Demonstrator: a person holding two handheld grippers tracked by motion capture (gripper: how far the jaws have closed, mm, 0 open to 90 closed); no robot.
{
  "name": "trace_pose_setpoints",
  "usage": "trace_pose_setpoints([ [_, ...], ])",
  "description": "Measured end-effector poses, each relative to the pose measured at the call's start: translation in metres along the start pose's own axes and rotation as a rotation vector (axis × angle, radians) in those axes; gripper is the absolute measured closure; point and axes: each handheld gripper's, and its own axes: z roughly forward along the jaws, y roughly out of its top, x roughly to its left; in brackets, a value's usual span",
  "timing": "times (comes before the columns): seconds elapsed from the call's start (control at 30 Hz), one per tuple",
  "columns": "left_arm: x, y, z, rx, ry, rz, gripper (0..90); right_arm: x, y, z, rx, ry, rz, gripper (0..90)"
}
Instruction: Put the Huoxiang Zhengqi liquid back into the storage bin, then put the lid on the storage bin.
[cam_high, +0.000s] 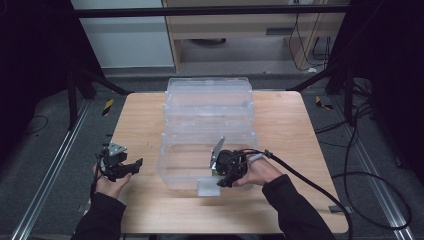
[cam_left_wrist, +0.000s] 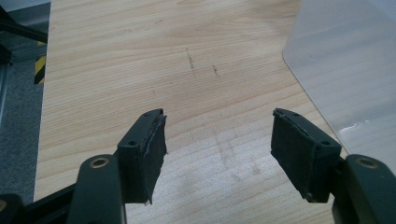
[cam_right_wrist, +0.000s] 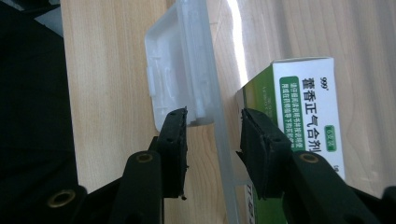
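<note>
A clear plastic bin (cam_high: 185, 165) stands nearest me on the wooden table (cam_high: 140, 125). My right gripper (cam_high: 221, 176) is at its front rim. In the right gripper view the jaws (cam_right_wrist: 212, 116) straddle the bin's thin front wall (cam_right_wrist: 219, 84), one pad on each side, with small gaps showing, so they stand open. A white latch flap (cam_right_wrist: 170, 70) hangs on the outer side. A green and white medicine box (cam_right_wrist: 308, 93) lies inside, just behind the inner pad. My left gripper (cam_high: 134, 165) rests open over bare wood, and between its pads (cam_left_wrist: 217, 123) there is nothing.
Two more clear bins (cam_high: 209, 107) stand in a row behind the near one, reaching the far edge. The corner of a bin (cam_left_wrist: 345, 70) lies to the right of my left gripper. A black cable (cam_high: 320, 185) trails off the table's right side.
</note>
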Motion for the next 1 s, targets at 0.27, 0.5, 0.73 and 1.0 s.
trace_pose_setpoints([
  [0.27, -0.001, 0.001, -0.001, -0.004, 0.001, 0.002, 34.9, 0.0, -0.001, 0.002, -0.007, 0.006, 0.011, 62.6],
  [0.5, -0.001, 0.003, -0.003, -0.013, -0.008, 0.008, 34.8, 0.0, -0.002, 0.004, -0.019, 0.021, 0.011, 63.1],
  [0.73, -0.002, 0.01, -0.009, -0.039, -0.02, 0.011, 35.1, 0.0, -0.001, 0.008, -0.011, 0.039, 0.025, 63.5],
  [1.0, -0.006, 0.022, -0.016, -0.069, -0.038, 0.024, 35.3, 0.0, -0.002, 0.008, -0.015, 0.045, 0.028, 64.5],
])
